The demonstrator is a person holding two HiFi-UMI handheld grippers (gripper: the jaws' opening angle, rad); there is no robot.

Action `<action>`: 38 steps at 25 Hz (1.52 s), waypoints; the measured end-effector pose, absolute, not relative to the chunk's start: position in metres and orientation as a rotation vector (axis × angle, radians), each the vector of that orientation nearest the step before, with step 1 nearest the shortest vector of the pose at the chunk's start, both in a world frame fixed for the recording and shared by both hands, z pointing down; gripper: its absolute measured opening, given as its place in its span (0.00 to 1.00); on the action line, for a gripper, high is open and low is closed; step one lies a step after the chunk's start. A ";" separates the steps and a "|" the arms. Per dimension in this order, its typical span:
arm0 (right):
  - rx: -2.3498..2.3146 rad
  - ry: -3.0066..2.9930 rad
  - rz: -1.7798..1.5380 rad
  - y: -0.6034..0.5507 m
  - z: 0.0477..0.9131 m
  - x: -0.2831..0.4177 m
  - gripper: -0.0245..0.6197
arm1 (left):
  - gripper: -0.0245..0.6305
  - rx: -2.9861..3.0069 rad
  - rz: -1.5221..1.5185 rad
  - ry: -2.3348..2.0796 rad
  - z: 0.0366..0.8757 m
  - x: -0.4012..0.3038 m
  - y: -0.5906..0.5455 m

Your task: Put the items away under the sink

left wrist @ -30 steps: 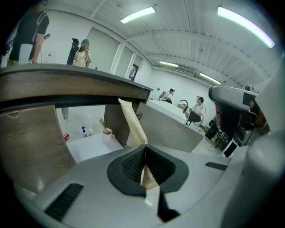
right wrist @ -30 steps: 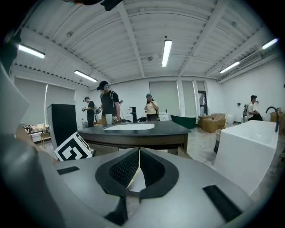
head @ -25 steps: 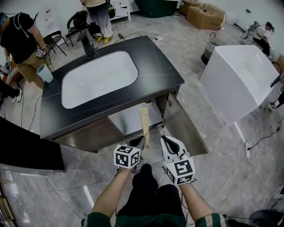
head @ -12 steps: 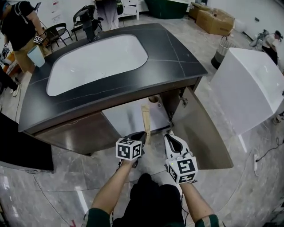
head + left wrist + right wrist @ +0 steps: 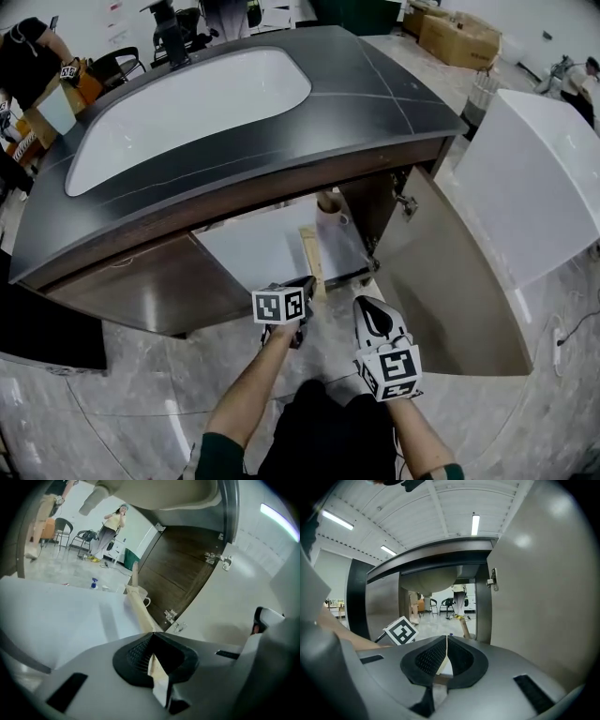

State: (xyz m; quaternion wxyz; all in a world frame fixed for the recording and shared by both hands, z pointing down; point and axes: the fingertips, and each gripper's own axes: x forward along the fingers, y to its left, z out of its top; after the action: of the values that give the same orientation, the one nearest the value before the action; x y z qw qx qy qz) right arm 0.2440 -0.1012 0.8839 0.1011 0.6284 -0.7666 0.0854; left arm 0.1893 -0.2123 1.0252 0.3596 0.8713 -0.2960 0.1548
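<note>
My left gripper (image 5: pixel 302 284) (image 5: pixel 152 637) is shut on the near end of a long pale wooden slat (image 5: pixel 310 253) (image 5: pixel 138 609). The slat reaches forward over the white floor (image 5: pixel 253 248) of the open cabinet under the sink (image 5: pixel 187 103). Its far end lies near a white mug (image 5: pixel 328 202) (image 5: pixel 142 596) at the back right of the opening. My right gripper (image 5: pixel 368 307) (image 5: pixel 447 638) hovers beside it, in front of the opening, with its jaws together. A pale sliver shows low between its pads; I cannot tell what it is.
The cabinet door (image 5: pixel 450 281) (image 5: pixel 543 573) swings open to the right, with hinges (image 5: pixel 220 559) on its inner face. The left door (image 5: pixel 141 281) is closed. A dark countertop (image 5: pixel 394 84) overhangs the opening. A white box (image 5: pixel 544 178) stands at right. People stand behind the vanity.
Both grippers have sunk toward the cabinet opening, the slat still in the left one. The vanity now looms larger and closer in the head view.
</note>
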 end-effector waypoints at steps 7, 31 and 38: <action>1.857 -2.245 0.311 -0.104 0.921 0.262 0.10 | 0.05 2.108 0.352 -0.800 1.070 0.207 -0.254; 1.820 -2.208 0.365 -0.095 0.952 0.275 0.10 | 0.15 2.108 0.320 -0.905 1.092 0.225 -0.276; 1.826 -2.266 0.423 -0.098 0.906 0.254 0.10 | 0.06 2.300 0.309 -0.868 1.018 0.210 -0.227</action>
State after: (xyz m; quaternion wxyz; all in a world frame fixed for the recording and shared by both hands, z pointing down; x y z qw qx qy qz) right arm 0.2543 -0.0980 0.9063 0.1004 0.6178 -0.7666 0.1433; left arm 0.2100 -0.2270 1.0184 0.3257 0.8777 -0.3313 0.1177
